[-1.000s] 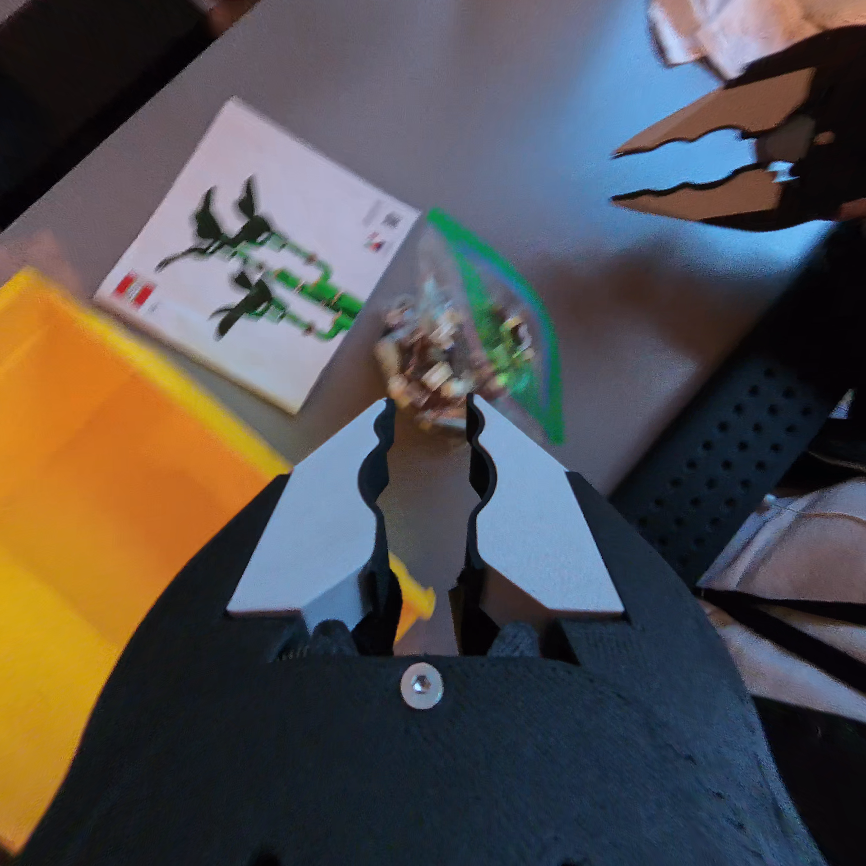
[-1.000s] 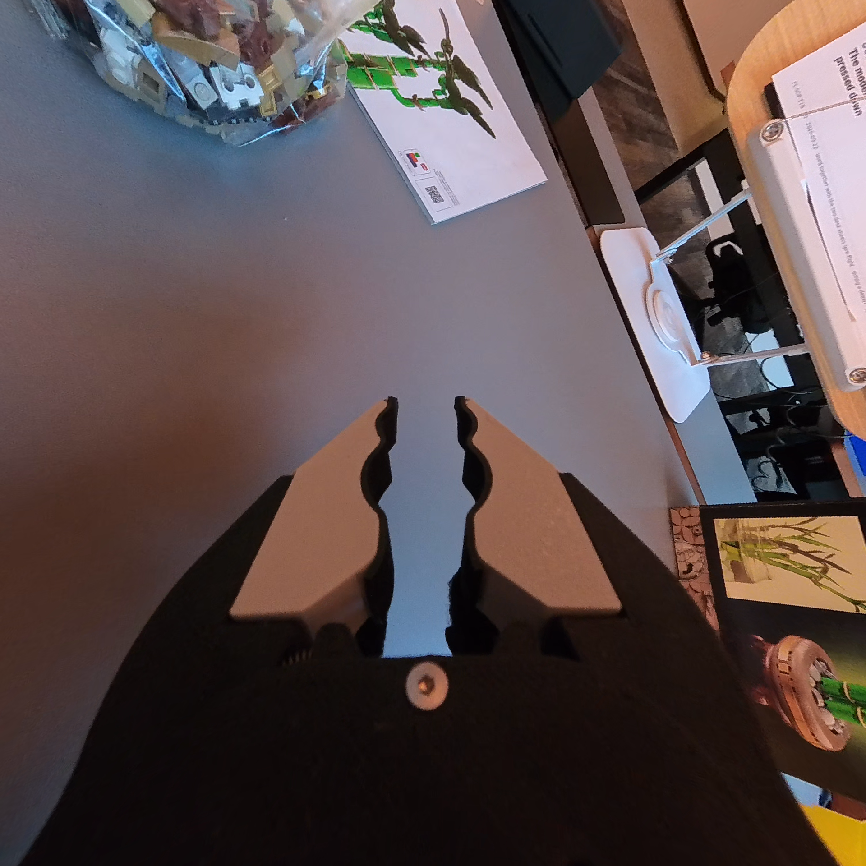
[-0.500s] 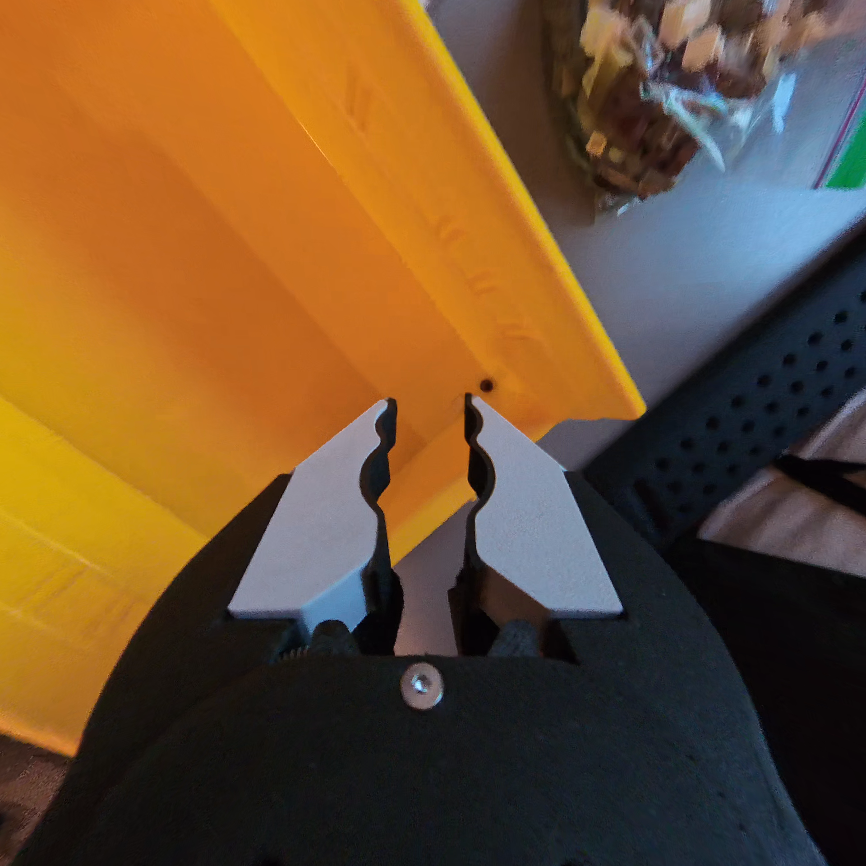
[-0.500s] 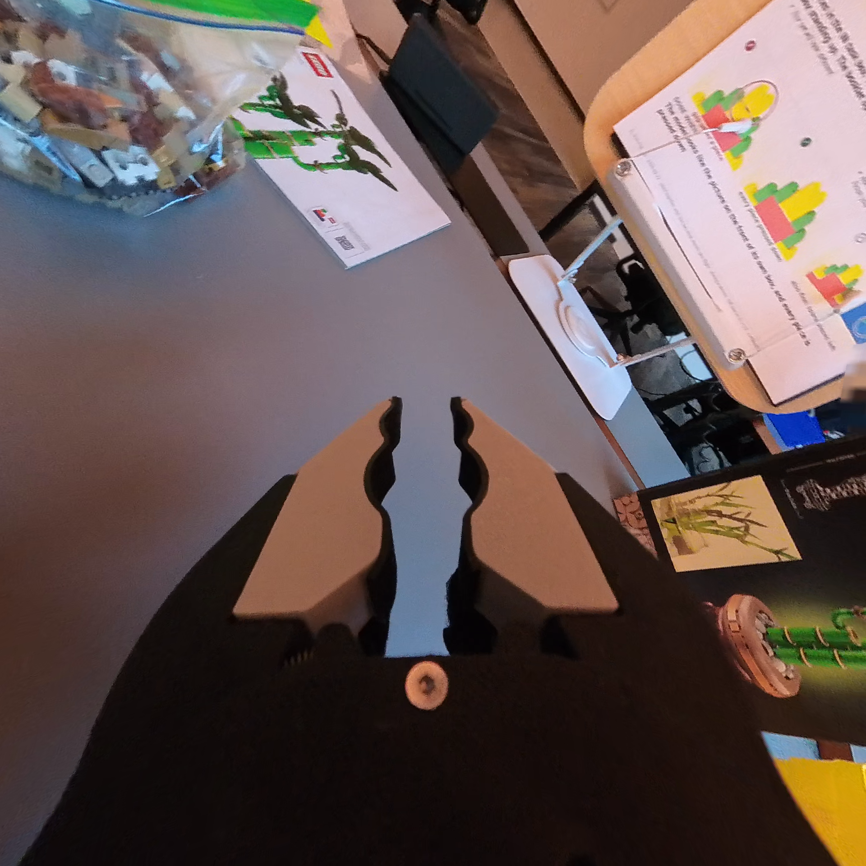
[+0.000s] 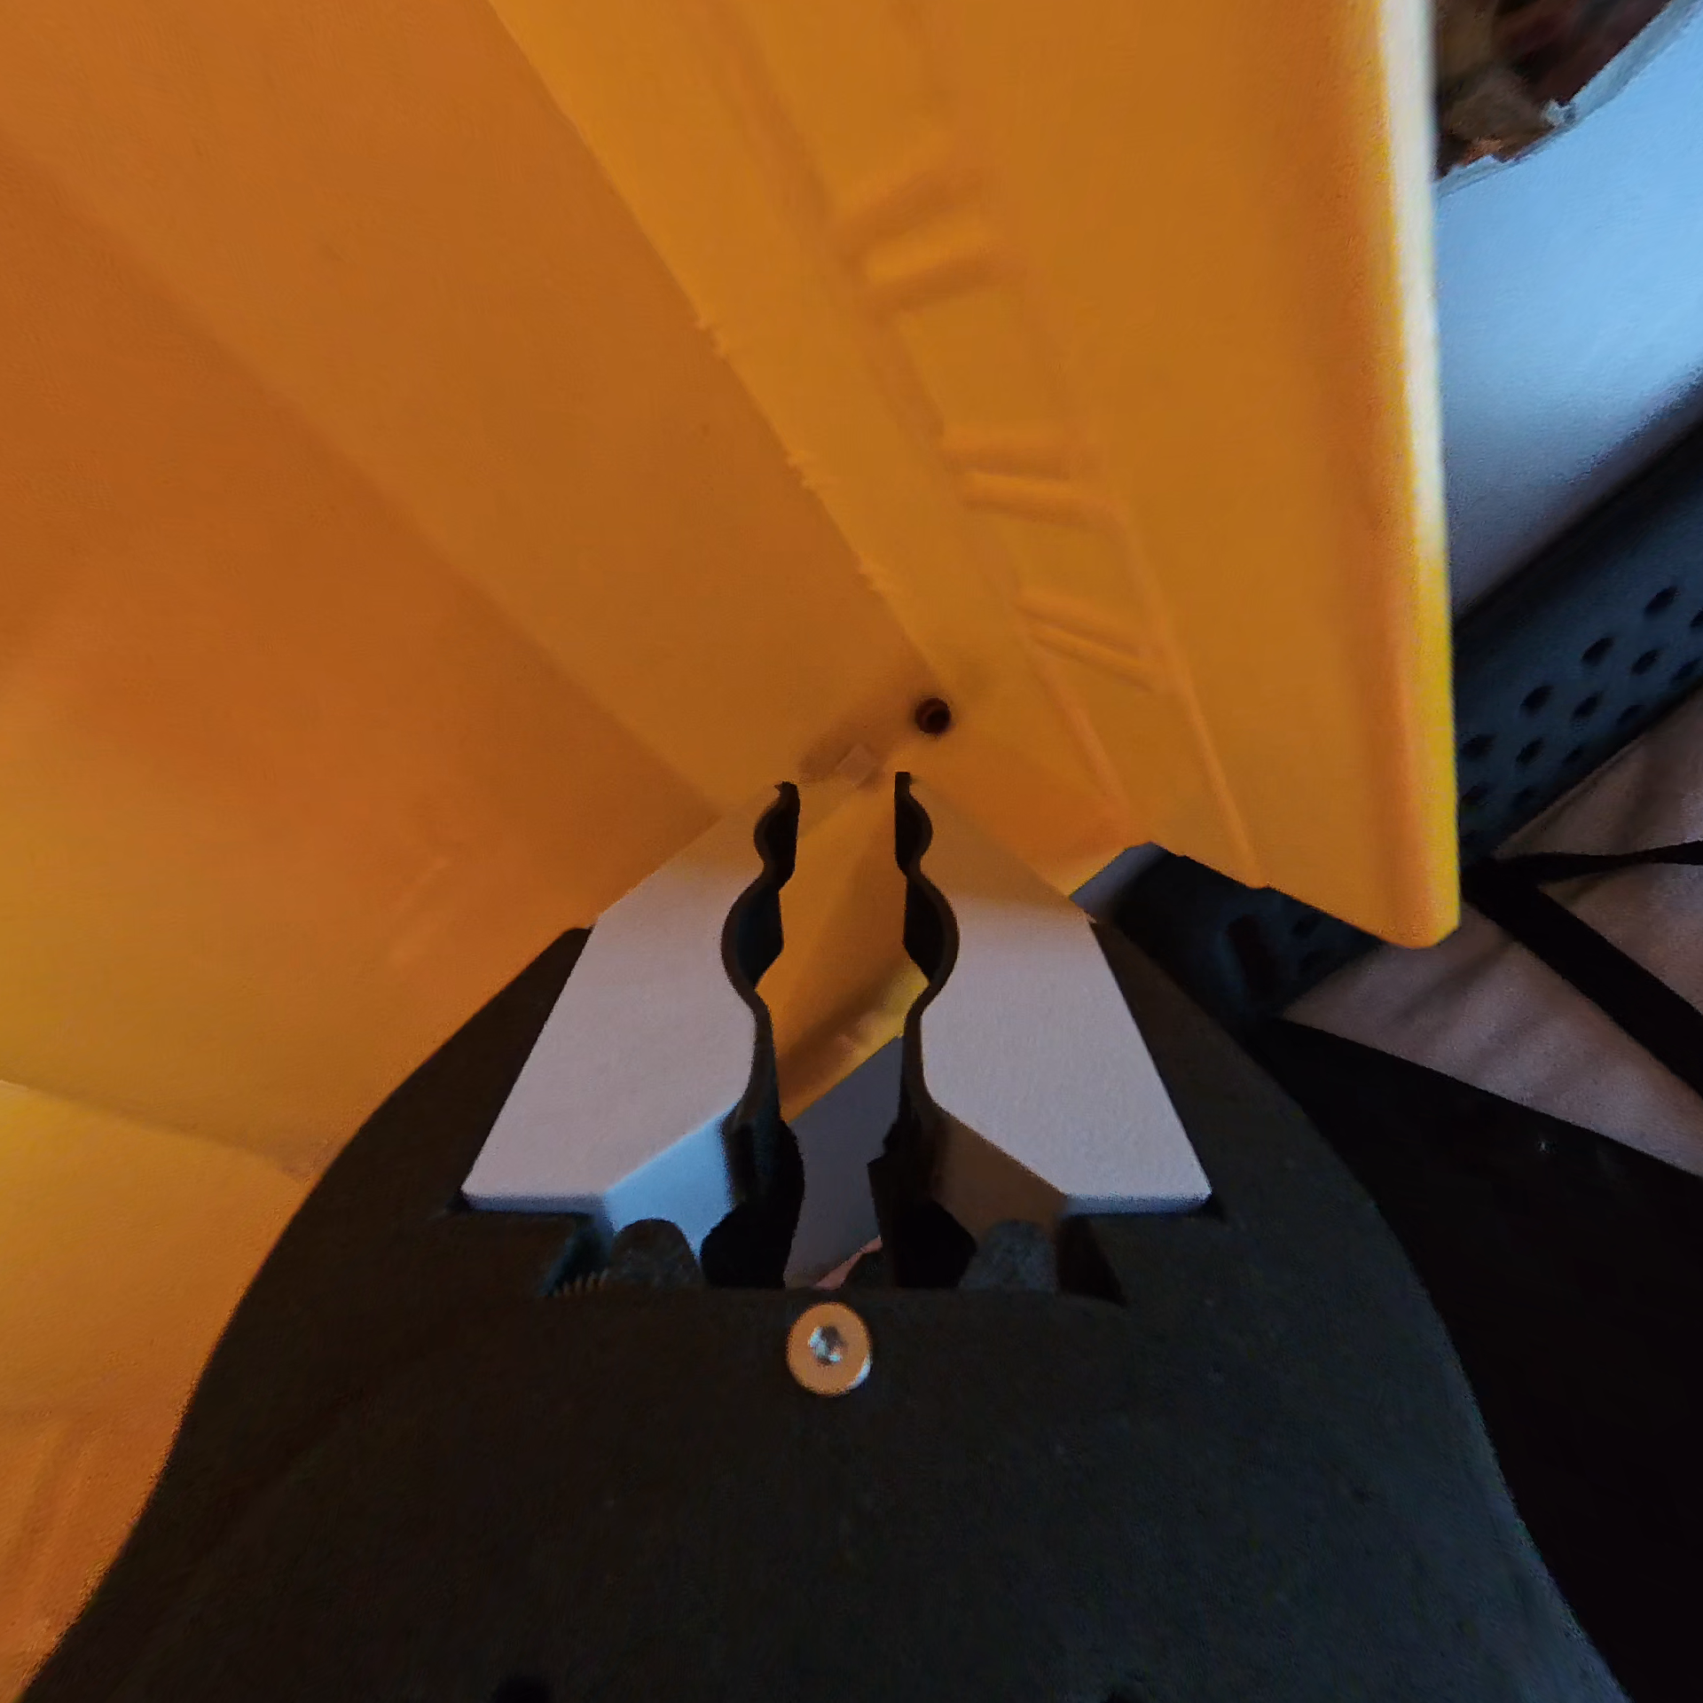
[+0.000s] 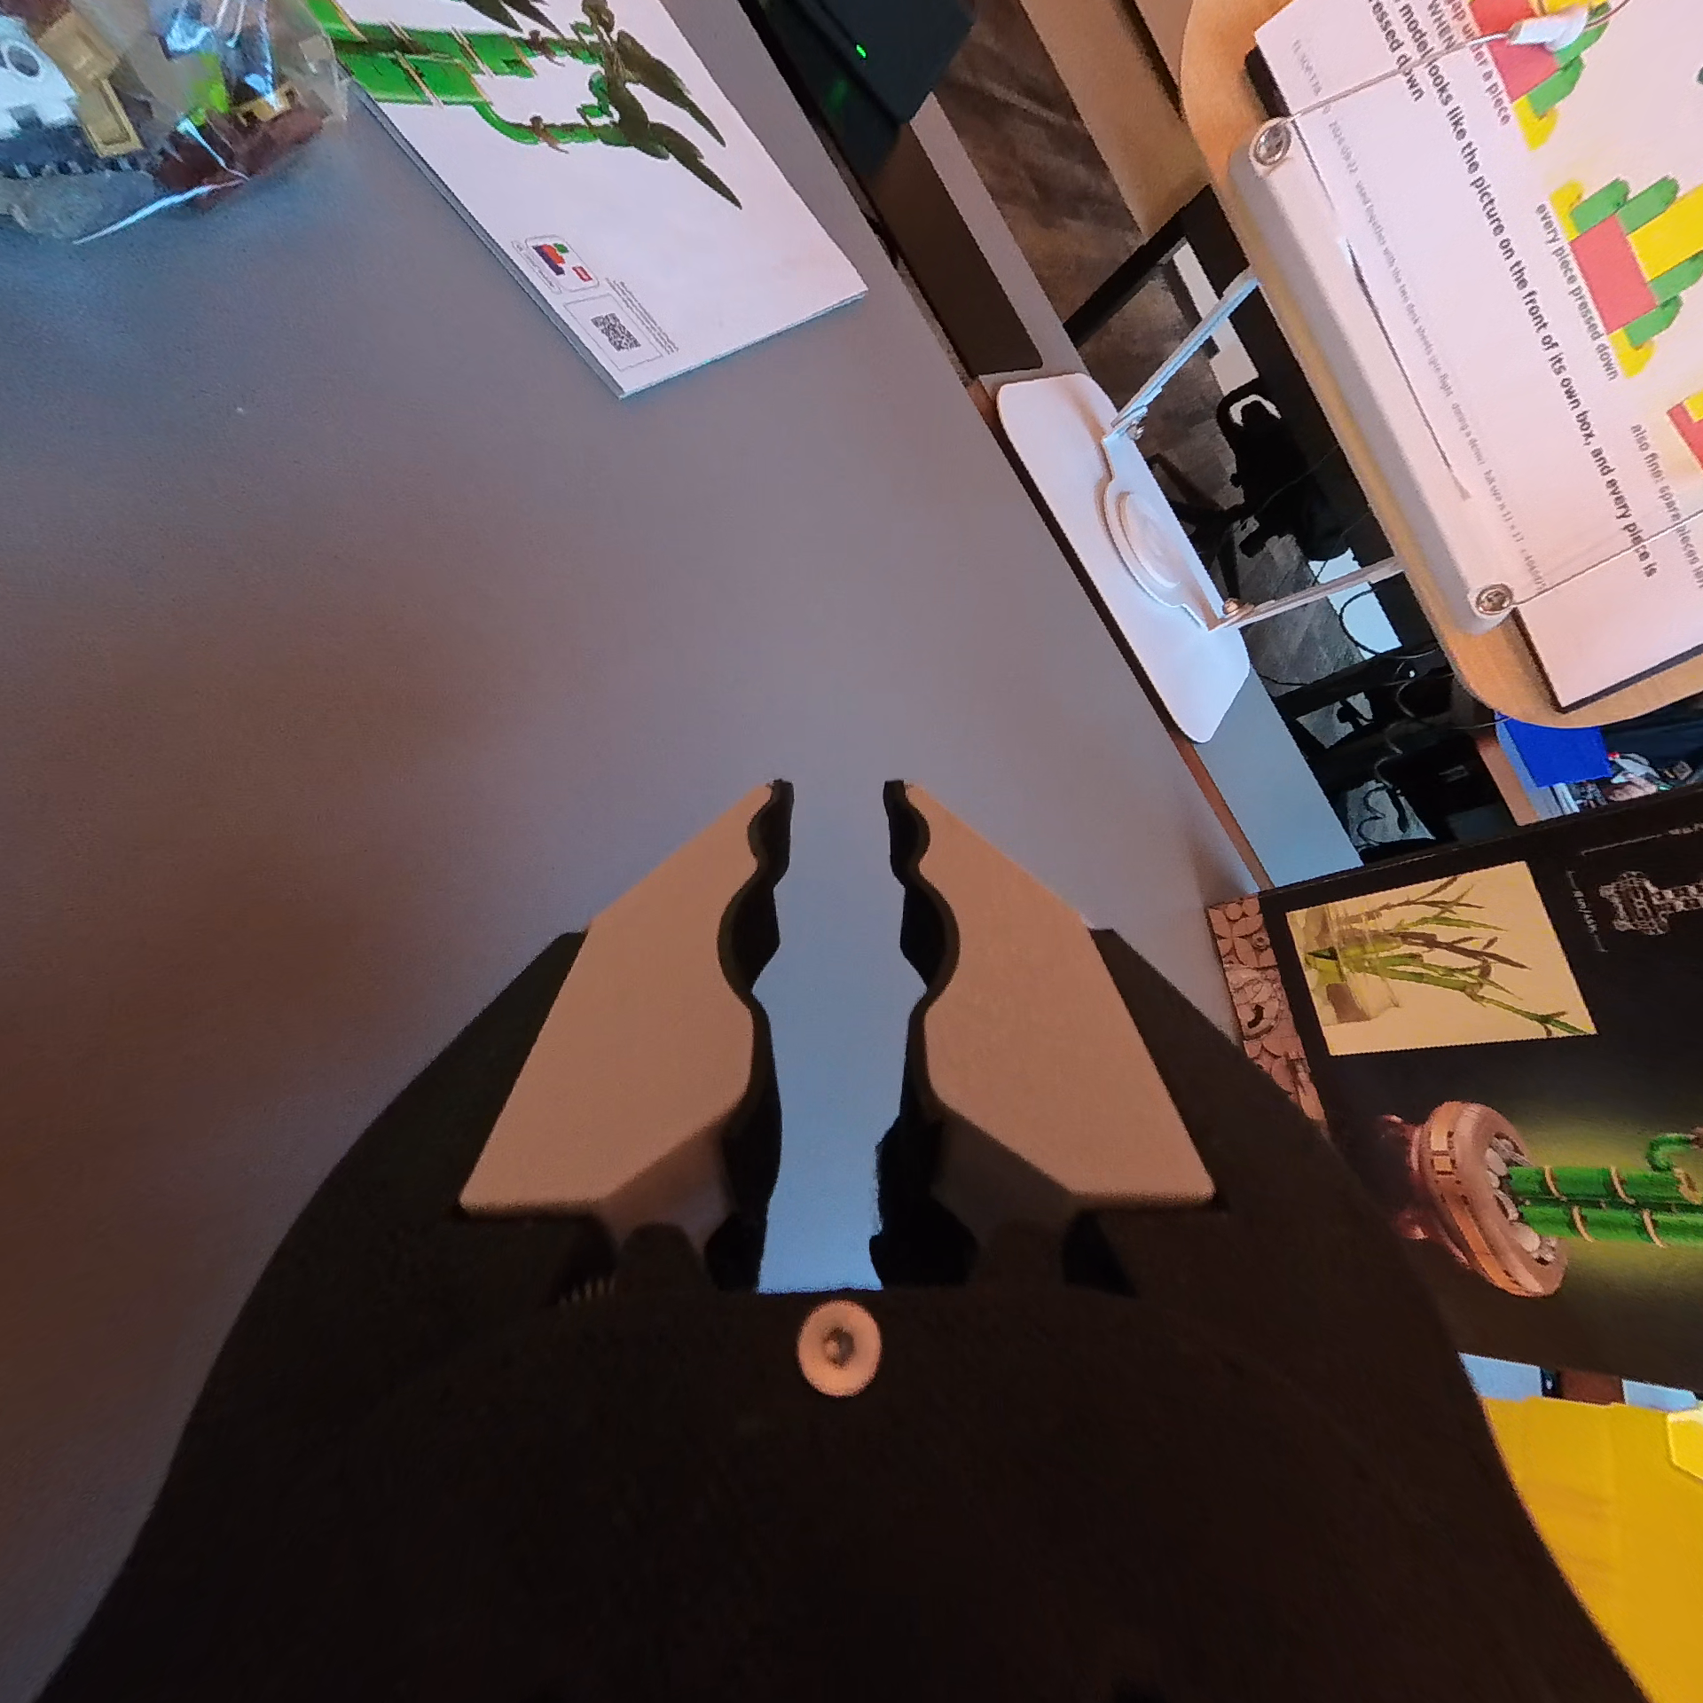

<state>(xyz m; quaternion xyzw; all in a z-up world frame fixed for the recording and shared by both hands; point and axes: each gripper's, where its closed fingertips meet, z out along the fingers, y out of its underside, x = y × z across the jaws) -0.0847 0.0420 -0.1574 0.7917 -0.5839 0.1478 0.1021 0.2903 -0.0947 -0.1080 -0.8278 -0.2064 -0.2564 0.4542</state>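
Grey table (image 6: 461,599): one booklet (image 6: 645,240) | left gripper (image 5: 840,783) agape over yellow bin (image 5: 461,461); right gripper (image 6: 834,788) agape, empty

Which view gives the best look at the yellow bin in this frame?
The left wrist view: the yellow bin fills most of it, showing inner walls, rim and a small hole near the corner, with the open left gripper reaching over its rim. The right wrist view catches only a yellow patch at the bottom right, beyond the open right gripper.
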